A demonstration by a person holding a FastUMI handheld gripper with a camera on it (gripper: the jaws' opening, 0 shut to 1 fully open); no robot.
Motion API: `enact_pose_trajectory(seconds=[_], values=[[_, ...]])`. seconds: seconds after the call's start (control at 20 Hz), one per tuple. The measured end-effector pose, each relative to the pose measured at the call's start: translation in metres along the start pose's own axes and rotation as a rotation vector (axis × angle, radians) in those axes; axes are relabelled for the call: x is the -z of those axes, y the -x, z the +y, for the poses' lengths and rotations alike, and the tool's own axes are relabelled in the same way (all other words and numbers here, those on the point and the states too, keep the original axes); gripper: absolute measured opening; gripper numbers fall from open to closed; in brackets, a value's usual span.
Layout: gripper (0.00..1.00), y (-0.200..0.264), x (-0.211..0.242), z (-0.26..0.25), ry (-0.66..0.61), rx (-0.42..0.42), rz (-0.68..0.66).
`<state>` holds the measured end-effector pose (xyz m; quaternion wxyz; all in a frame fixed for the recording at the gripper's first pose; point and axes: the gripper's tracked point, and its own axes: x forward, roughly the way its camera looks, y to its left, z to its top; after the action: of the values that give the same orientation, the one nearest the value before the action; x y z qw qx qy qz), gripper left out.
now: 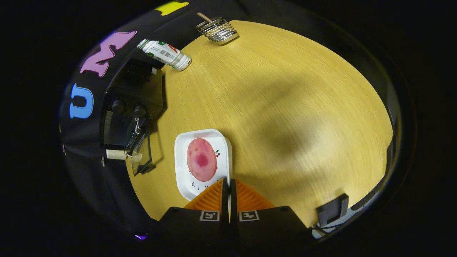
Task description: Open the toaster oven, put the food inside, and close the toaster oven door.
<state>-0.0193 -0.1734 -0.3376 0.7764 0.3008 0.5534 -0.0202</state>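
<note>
A white square plate [184, 167] lies on the wooden table just ahead of my fingers and holds a round pink slice of food [201, 159]. My gripper [229, 184] is shut on the plate's near right rim, and a thin strip of white shows between the two fingers. To the left of the plate stands the black toaster oven [130, 107] with two knobs. Its glass door [142, 155] hangs open, with a pale handle [117, 154] at its outer edge.
A white bottle [166, 54] lies on its side beyond the oven. A wire basket [217, 30] with a wooden stick stands at the table's far edge. A small black block [332, 210] sits at the near right edge. Bare wooden tabletop [285, 107] spreads to the right.
</note>
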Motion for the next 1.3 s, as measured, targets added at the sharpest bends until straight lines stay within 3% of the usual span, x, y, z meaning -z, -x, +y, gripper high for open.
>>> enact_pose_trajectory(seconds=[0.45,0.9,1.3], values=[[0.05,0.037,0.056,0.049,-0.223,-0.159,-0.101],[0.05,0.069,0.085,0.138,-0.222,-0.297,-0.134],[0.05,0.033,0.074,0.217,-0.176,-0.336,-0.068]])
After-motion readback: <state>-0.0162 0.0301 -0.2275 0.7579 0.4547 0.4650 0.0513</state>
